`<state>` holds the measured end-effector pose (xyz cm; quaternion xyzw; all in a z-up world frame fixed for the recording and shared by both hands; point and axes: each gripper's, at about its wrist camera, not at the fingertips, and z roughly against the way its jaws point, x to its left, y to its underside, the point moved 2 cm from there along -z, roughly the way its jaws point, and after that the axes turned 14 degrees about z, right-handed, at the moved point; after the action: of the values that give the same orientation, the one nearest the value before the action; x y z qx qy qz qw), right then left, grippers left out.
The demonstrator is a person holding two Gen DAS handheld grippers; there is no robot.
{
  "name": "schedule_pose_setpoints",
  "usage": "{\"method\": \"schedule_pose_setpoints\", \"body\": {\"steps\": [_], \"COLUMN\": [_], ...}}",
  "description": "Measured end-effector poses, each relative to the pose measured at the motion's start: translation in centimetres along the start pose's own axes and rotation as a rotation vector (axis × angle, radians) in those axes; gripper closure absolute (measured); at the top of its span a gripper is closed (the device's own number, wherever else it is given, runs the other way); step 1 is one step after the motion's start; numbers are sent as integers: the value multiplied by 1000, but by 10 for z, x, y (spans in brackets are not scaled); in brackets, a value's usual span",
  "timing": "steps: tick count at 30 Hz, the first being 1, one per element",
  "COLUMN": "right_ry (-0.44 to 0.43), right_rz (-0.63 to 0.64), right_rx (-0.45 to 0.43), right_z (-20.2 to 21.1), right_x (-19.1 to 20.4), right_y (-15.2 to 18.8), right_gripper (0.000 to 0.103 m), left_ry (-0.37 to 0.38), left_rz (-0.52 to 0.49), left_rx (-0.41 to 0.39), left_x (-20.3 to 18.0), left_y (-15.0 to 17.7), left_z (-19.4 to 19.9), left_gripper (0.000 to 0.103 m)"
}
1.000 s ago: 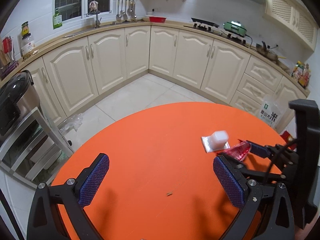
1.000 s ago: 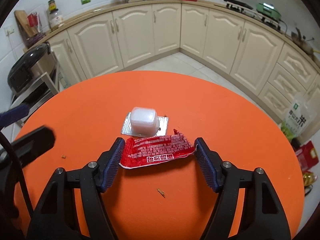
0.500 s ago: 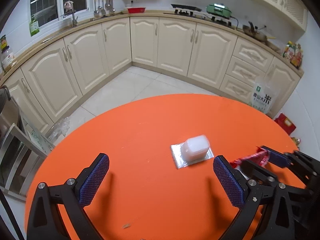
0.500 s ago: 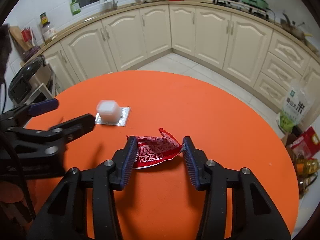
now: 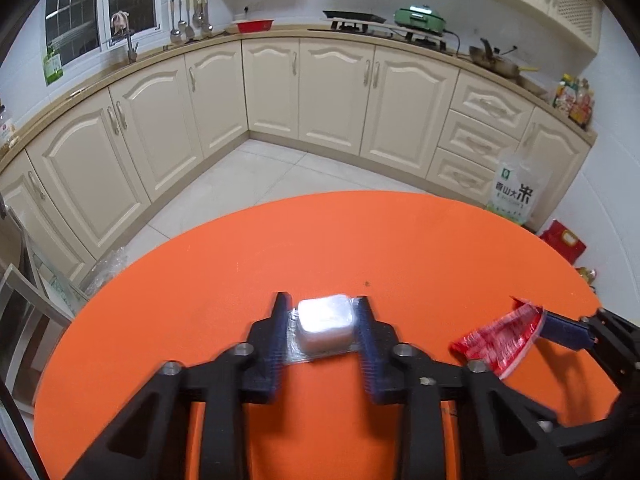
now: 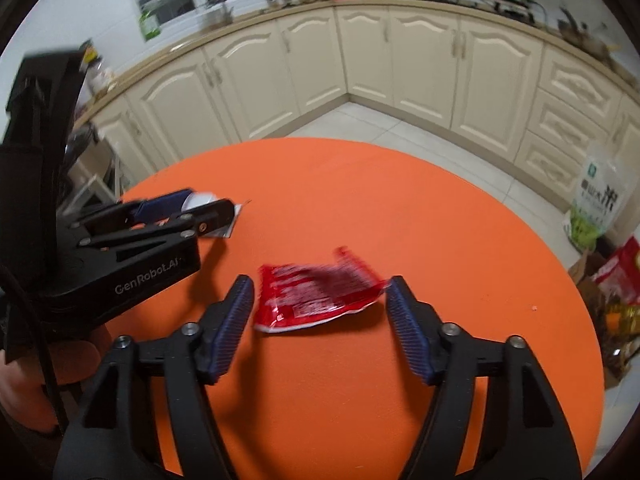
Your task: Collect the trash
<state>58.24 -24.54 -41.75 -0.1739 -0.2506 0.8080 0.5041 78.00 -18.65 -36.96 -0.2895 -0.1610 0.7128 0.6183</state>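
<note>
A small white plastic cup [image 5: 325, 322] on a foil lid lies on the round orange table [image 5: 360, 240]. My left gripper [image 5: 322, 320] straddles it; its jaws are closing and both blue pads touch the cup's sides. From the right wrist view the cup [image 6: 200, 201] peeks out between those fingers. A crumpled red wrapper [image 6: 316, 296] lies between the fingers of my right gripper [image 6: 318, 304], whose jaws are opening; neither pad presses on it. In the left wrist view the wrapper [image 5: 500, 340] sits beside one right finger [image 5: 560, 327].
A rice bag [image 5: 514, 196] and a red bag [image 5: 564, 242] stand on the tiled floor beyond the table's far right edge. Cream cabinets line the walls. A metal rack [image 5: 24, 320] stands left of the table. A person's hand [image 6: 24, 400] holds the left gripper.
The left gripper came forward and down over the white cup, and its wide jaws drew in against it. The right jaws squeezed the red wrapper, then spread apart, leaving it loose.
</note>
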Motion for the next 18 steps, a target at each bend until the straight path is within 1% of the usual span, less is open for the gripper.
{"method": "schedule_pose_setpoints", "body": {"steps": [1,2,3,4,6,8,9,14,15,16,17,18], "right_ry": [31,69,103,131,135,136,123,77,62,53,44,40], "right_rz": [25,43,50,46,14,-6,-15,-61,-90,-119,-151,-185], "right_rx": [7,13,20,23,15,18,16,3,-5,-11,-18,-33], "right_z": [-2,-3,-3,-2,1,3,4,10,13,16,17,20], "right_x": [4,8,11,11,4,-2,-4,-7,-9,-15,-19,-23], "right_y": [0,0,1,1,2,3,3,11,12,14,15,16], "right_gripper": [32,38,49,54,90,102,102,102,101,97,73,39], "left_ry": [3,8,14,16,15,23,28,41,41,41,43,44], "left_rz": [5,16,26,36,52,66,73,99,103,106,110,113], "left_rx": [-2,-1,-1,-4,-14,-16,-20,-37,-41,-45,-47,-49], "left_x": [6,10,15,21,33,42,47,62,67,70,72,74], "left_y": [6,9,13,18,25,32,35,54,58,63,68,70], "left_z": [4,7,11,18,28,39,44,77,83,90,96,100], "left_gripper": [77,77,77,78,79,79,79,79,78,79,78,78]}}
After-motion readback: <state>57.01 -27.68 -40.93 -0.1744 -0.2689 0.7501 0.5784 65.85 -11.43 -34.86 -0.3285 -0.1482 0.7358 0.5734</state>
